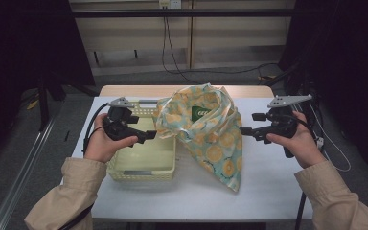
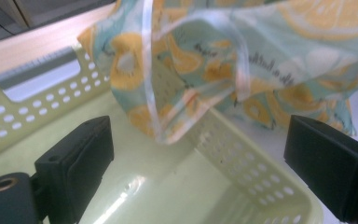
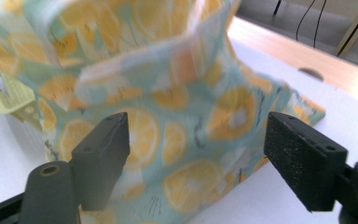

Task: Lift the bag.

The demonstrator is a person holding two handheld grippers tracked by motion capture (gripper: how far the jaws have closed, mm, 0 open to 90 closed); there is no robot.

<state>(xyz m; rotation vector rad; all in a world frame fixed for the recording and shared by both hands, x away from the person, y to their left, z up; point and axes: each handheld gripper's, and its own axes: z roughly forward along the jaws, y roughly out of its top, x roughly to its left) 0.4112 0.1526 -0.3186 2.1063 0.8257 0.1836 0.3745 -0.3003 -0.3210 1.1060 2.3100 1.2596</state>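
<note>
A teal cloth bag [image 1: 211,139] printed with orange citrus slices stands slumped in the middle of the white table [image 1: 268,187], a green label [image 1: 202,113] showing in its mouth. Its left side hangs over the right rim of a pale yellow perforated basket [image 1: 141,175]. My left gripper [image 1: 151,135] hovers over the basket, open, jaws pointing at the bag. In the left gripper view the bag's edge and pale handle loop [image 2: 168,102] hang just beyond the gripper [image 2: 200,140]. My right gripper [image 1: 249,123] is open beside the bag's right side; the bag [image 3: 168,93] lies just beyond its jaws [image 3: 198,135].
The basket [image 2: 177,186] holds nothing besides the bag's overhanging edge. A wooden strip [image 1: 139,90] runs along the table's far edge. Cables [image 1: 172,52] trail on the floor behind. Dark stands flank the table on both sides. Bare tabletop lies in front of the bag.
</note>
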